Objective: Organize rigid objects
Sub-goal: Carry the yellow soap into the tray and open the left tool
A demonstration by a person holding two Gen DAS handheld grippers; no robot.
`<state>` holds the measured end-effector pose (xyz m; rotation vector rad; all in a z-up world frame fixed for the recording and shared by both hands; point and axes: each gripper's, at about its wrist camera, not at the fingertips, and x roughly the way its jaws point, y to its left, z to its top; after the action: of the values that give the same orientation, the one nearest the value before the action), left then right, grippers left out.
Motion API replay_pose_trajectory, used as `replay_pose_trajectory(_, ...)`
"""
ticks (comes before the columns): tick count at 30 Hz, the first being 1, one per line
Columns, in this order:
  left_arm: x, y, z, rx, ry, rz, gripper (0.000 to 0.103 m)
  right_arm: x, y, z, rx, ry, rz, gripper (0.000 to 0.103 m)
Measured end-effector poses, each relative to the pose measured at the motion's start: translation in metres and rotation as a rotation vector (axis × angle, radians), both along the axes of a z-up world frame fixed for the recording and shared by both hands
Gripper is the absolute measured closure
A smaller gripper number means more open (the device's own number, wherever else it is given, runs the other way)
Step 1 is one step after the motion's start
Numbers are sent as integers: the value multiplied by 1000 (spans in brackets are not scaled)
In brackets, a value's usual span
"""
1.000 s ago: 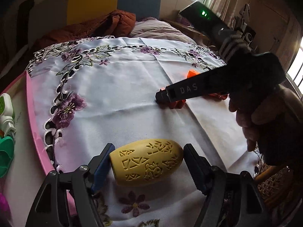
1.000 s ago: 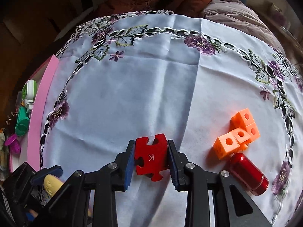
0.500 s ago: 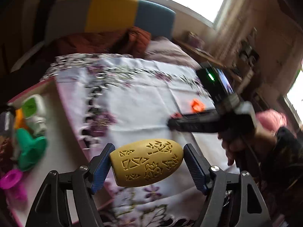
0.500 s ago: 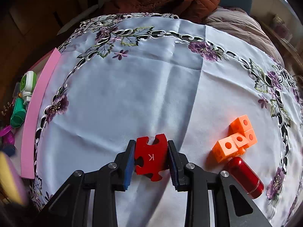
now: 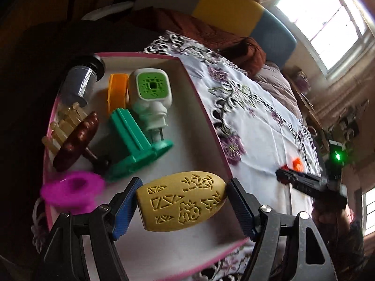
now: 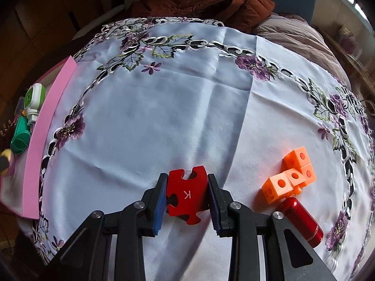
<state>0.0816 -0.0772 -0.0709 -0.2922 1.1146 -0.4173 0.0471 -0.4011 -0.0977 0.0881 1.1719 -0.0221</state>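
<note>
My left gripper [image 5: 181,201] is shut on a yellow egg-shaped block with carved patterns [image 5: 181,202], held above the near corner of a pink-rimmed white tray [image 5: 206,114]. My right gripper [image 6: 187,195] is shut on a red puzzle piece marked K [image 6: 186,193], just over the white embroidered tablecloth [image 6: 164,107]. To its right lie a cluster of orange cubes [image 6: 290,175] and a red cylinder [image 6: 302,219]. In the left wrist view the right gripper [image 5: 281,176] shows as a dark bar at the far right, with a hand behind it.
The tray holds a green-and-white plug-like gadget [image 5: 151,93], a green plastic piece [image 5: 134,142], an orange ring [image 5: 117,91], a magenta ring [image 5: 72,189], a brown wooden piece [image 5: 76,140] and a grey cup [image 5: 79,82]. Bedding and a window lie beyond the table.
My left gripper has swung left with the yellow block, from over the cloth to over the tray, rolling as it went. The right gripper has stayed put with the red piece.
</note>
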Motion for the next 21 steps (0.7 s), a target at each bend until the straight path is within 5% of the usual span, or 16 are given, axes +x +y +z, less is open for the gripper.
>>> replay_pose_trajectory(9,32,-13,-14,-17,19,30,31,0,1,0,-4,-1,1,70)
replay_pose_trajectory(21,22,-18,-8,70,-45,5,32,1,1,1,-25,-4,14,70)
